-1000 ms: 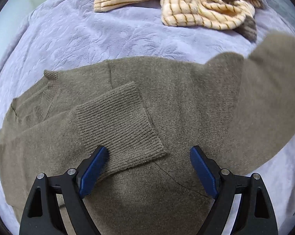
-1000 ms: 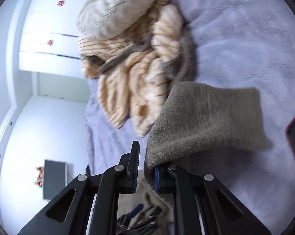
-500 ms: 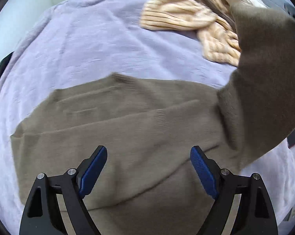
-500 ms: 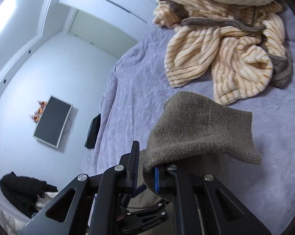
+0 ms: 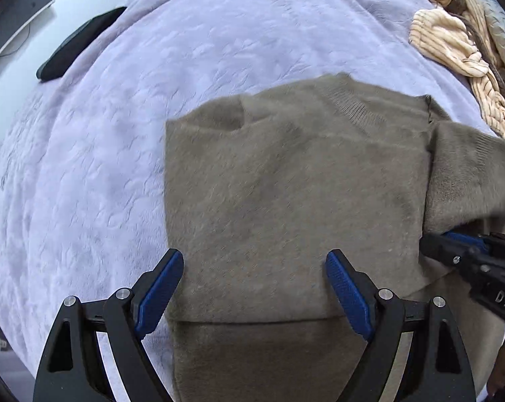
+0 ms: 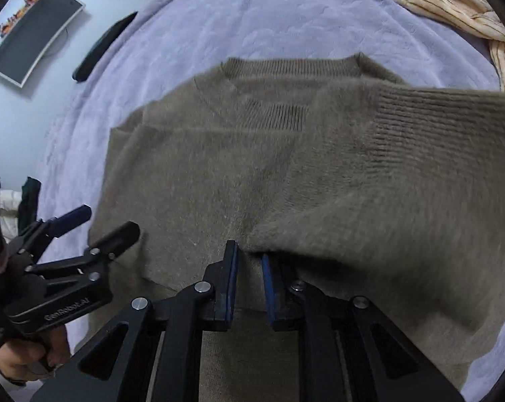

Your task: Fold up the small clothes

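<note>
An olive-brown knit sweater [image 5: 286, 184] lies flat on the lavender bedspread [image 5: 118, 167], neckline away from me. My left gripper [image 5: 254, 258] hangs open just above its lower body with nothing between the fingers. It also shows at the left of the right wrist view as the left gripper [image 6: 108, 219]. The right sleeve [image 6: 403, 167] is drawn across the sweater's chest. Its bunched end sits between the tips of my right gripper [image 6: 249, 254]. Those jaws are narrow and opening. The right gripper [image 5: 433, 241] enters the left wrist view from the right edge.
A heap of cream striped clothes [image 5: 453, 40] lies at the far right of the bed. A dark flat object [image 5: 78, 47] rests on the bed's far left edge. A monitor [image 6: 34, 33] stands beyond it. A hand [image 6: 17, 358] holds the left gripper.
My right gripper has swung the sleeve from the right over onto the sweater's body and now points down at it. My left gripper has shifted along the sweater, still open.
</note>
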Motion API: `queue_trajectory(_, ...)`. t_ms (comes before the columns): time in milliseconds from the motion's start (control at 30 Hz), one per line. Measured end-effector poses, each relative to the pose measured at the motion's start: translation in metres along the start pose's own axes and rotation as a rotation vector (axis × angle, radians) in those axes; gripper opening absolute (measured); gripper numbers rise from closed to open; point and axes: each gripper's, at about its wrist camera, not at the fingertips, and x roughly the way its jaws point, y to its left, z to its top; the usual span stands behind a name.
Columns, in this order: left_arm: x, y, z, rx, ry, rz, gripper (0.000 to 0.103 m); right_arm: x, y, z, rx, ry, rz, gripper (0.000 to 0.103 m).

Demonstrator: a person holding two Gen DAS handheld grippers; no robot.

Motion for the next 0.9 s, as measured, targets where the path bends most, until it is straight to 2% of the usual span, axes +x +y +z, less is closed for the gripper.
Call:
queue_trajectory(67, 0.008, -0.002, -0.005, 0.007, 0.017, -0.01, 0.088, -0.001, 0.007, -0.006, -0.005, 0.004, -0.005, 0.028)
queue_trajectory(133, 0.014, -0.003, -0.009, 0.015, 0.016, -0.012, 0.088, -0.009, 0.013, -0.005, -0.004, 0.006, -0.002, 0.052)
queue_trajectory(200, 0.015, -0.006, -0.01, 0.015, 0.014, -0.014, 0.088, -0.022, 0.01, -0.009, 0.023, -0.016, 0.011, 0.057)
queue_trajectory(300, 0.016, -0.005, -0.01, 0.0, 0.015, -0.03, 0.088, -0.041, -0.017, -0.016, 0.189, -0.064, 0.089, 0.059)
queue_trajectory(467, 0.008, 0.006, -0.015, 0.001, 0.015, -0.055, 0.088, -0.045, -0.075, -0.034, 0.571, -0.155, 0.25, 0.059)
queue_trajectory(633, 0.003, 0.008, -0.016, -0.003, 0.015, -0.07, 0.088, -0.03, -0.087, -0.035, 0.774, -0.222, 0.393, 0.059)
queue_trajectory(667, 0.001, 0.009, -0.016, -0.002, 0.016, -0.071, 0.088, -0.03, -0.089, -0.035, 0.795, -0.243, 0.412, 0.057)
queue_trajectory(700, 0.0, 0.008, -0.016, 0.0, 0.016, -0.071, 0.088, -0.03, -0.09, -0.033, 0.814, -0.265, 0.421, 0.04)
queue_trajectory(733, -0.002, 0.008, -0.018, 0.002, 0.016, -0.073, 0.088, -0.033, -0.092, -0.032, 0.823, -0.275, 0.423, 0.011)
queue_trajectory(767, -0.004, 0.009, -0.019, 0.002, 0.014, -0.076, 0.088, -0.035, -0.094, -0.031, 0.825, -0.279, 0.427, 0.008)
queue_trajectory(900, -0.011, 0.014, -0.022, -0.006, 0.011, -0.095, 0.088, -0.071, -0.101, -0.026, 0.787, -0.36, 0.457, 0.008)
